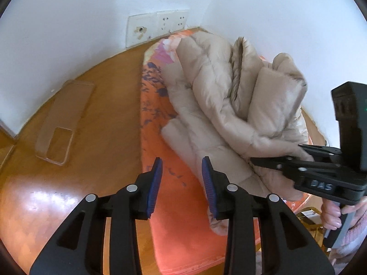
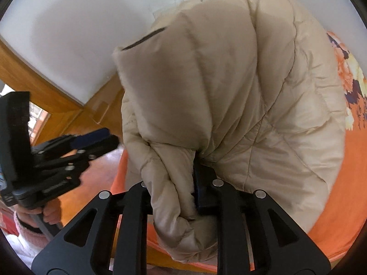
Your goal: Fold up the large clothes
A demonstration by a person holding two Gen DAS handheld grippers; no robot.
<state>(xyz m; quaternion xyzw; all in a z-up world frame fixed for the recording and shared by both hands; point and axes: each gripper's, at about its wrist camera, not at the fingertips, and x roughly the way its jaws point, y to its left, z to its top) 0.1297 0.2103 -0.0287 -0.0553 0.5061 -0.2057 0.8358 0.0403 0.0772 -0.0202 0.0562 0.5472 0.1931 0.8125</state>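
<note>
White walls meet in a corner, glossy wood floor (image 1: 110,119) below, and an orange floral mat (image 1: 160,206) runs along it toward the far wall. Socket plate (image 1: 158,27) low on that wall, w/ a chipped hole beside the outlets. A clear plastic tray (image 1: 62,123) lies flat on the floor, well apart from the mat's edge, on its left in the left wrist view.

On the mat: the beige puffer coat (image 1: 218,96), quilted, bunched up in thick rolls, part of it lifted off the mat on the right side of that view. From the right wrist cam the coat (image 2: 229,96) fills most of the shot, a dark slit of a pocket showing near its top, orange mat (image 2: 332,206) underneath.

Left gripper (image 1: 182,185) hangs over the mat's near part, jaws apart, blue pads facing each other w/ only mat and the coat's edge behind them, nothing pinched. Same gripper (image 2: 101,138) shows at the left of the right cam, blurred, a hand (image 2: 49,213) on its handle, pink fuzzy cuff at the wrist.

Right gripper (image 2: 183,183) is clamped on the coat: a fat fold of beige fabric is squeezed between its fingers, hiding the left pad, dark pad of the right finger pressed to the cloth. In the left cam the right gripper (image 1: 263,160) comes in from the right, tips buried in the coat's lower edge, a hand (image 1: 332,215) on the grip below.
</note>
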